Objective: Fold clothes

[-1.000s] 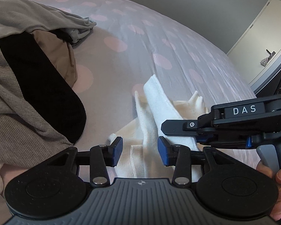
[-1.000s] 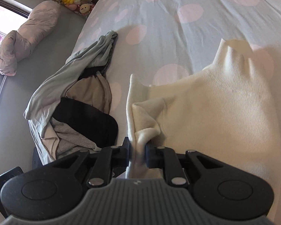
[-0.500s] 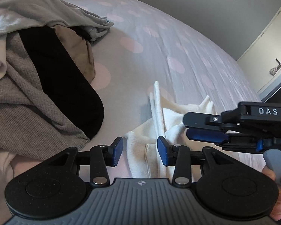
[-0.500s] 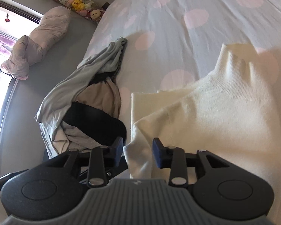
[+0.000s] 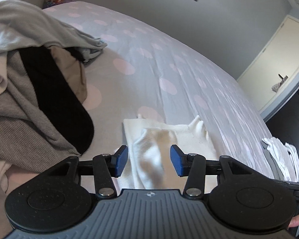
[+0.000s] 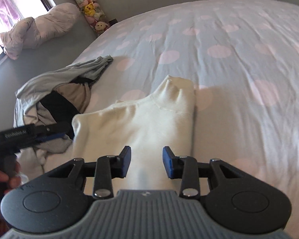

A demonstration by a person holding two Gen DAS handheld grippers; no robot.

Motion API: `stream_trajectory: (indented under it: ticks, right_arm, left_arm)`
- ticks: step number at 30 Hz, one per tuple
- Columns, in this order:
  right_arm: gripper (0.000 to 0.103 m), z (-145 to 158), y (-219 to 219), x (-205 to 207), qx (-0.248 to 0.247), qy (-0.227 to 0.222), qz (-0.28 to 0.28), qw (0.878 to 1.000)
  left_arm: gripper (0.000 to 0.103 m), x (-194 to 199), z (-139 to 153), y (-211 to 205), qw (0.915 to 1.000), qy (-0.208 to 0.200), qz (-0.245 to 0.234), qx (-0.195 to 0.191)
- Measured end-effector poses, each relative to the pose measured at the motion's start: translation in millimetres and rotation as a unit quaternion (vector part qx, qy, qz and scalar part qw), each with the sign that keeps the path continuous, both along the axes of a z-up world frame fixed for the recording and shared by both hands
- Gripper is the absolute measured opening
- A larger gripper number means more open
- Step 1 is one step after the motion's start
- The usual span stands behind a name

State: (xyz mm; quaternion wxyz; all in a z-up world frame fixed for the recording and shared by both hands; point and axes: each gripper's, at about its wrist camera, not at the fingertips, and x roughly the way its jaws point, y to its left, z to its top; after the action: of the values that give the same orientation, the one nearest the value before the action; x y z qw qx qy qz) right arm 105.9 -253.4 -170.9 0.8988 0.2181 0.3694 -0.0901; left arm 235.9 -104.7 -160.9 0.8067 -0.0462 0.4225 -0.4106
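- The cream sweater lies partly folded on the dotted bedspread, beside the unfolded clothes pile.
- The left gripper and right gripper both gape wide, holding nothing.
- Judged mid-fold; next probably calls for pinching an edge.

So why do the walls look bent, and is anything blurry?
Fisheye lenses curve the bed and walls in both views; in the right wrist view the left gripper is motion-smeared, and the window is blown out; the left wrist view is dimmer.
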Motion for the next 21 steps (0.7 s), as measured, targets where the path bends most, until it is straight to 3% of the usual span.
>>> stream_trajectory:
  ticks: [3, 7, 11, 14, 21]
  right_arm:
    - [0.030, -4.0, 11.1, -10.0, -0.069, -0.003, 0.022, 0.997]
    - [0.025, -15.8, 26.0, -10.3, -0.119, 0.000, 0.058, 0.991]
    - [0.025, -32.9, 23.6, -5.9, -0.108, 0.007, 0.055, 0.993]
    - [0.025, -41.1, 19.5, -4.0, -0.102, 0.005, 0.054, 0.993]
    - [0.025, -49.0, 12.8, -3.3, -0.081, -0.007, 0.047, 0.996]
  left_arm:
    - [0.032, -13.9, 5.6, -14.9, 0.9985, -0.034, -0.040, 0.015]
    - [0.030, -18.5, -4.8, -30.0, 0.9958, -0.032, -0.067, 0.053]
    - [0.025, 1.4, -30.3, -30.4, 0.9947, 0.014, -0.031, 0.097]
    - [0.027, 15.9, -44.1, -28.4, 0.9942, 0.037, -0.016, 0.100]
    - [0.030, 19.2, -47.2, -27.5, 0.9947, 0.022, -0.004, 0.100]
